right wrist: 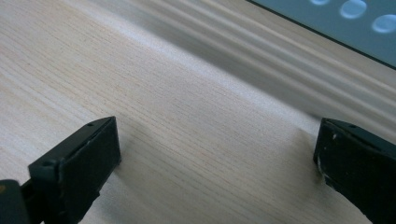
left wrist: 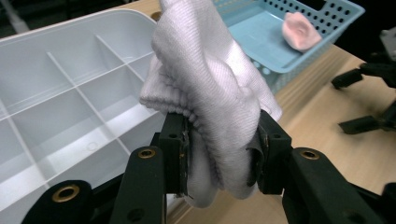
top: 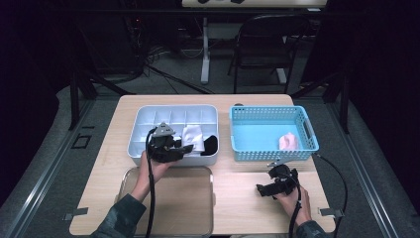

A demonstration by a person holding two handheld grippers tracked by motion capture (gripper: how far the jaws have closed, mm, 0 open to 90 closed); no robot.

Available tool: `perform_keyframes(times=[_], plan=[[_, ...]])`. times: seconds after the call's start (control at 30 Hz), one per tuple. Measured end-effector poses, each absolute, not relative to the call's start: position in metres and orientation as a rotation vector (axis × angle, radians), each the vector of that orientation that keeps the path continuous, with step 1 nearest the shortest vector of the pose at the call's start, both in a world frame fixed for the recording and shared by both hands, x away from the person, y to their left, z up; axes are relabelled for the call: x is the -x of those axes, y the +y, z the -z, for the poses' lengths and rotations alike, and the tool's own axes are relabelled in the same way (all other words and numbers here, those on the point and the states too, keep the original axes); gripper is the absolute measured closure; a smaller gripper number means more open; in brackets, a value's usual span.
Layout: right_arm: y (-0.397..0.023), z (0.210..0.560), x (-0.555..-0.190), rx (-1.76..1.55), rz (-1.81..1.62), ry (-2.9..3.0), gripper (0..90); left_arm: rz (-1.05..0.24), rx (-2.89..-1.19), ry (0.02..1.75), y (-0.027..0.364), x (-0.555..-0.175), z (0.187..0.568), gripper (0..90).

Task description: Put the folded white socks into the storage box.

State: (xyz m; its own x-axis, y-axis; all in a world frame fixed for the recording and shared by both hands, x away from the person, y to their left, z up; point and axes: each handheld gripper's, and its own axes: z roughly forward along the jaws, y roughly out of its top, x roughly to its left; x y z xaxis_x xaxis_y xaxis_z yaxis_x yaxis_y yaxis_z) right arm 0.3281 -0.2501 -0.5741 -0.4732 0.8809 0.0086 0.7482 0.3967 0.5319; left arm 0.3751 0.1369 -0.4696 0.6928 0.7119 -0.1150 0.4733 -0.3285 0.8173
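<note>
A blue perforated basket (top: pixel 303 121) is sitting at the bench's (top: pixel 237 198) far right, a pink bundle (top: pixel 288 142) lying inside it. A metal tray (top: pixel 198 218) is resting at the near left. Beyond, a folding chair (top: pixel 262 44) is standing.

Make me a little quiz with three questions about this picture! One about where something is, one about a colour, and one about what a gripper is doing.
1. Where is the pink thing?
A. in the blue basket
B. in the white tray
C. on the metal tray

2. What colour is the cloth in the left gripper?
A. black
B. white
C. green

3. How are the right gripper's jaws?
A. shut on a cloth
B. shut on the basket
C. open, holding nothing

Answers:
1 A: the pink thing lies inside the blue basket.
2 B: the left gripper squeezes a white cloth.
3 C: the right gripper has its jaws wide apart over bare table.
</note>
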Motion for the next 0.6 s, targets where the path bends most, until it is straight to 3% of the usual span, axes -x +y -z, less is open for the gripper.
perform_keyframes(times=[0.6], plan=[[-0.250,0.574,-0.328,-1.430,-0.693,2.382,0.0,-0.569,-2.110,0.996,0.122,-0.399,0.490,62.3]])
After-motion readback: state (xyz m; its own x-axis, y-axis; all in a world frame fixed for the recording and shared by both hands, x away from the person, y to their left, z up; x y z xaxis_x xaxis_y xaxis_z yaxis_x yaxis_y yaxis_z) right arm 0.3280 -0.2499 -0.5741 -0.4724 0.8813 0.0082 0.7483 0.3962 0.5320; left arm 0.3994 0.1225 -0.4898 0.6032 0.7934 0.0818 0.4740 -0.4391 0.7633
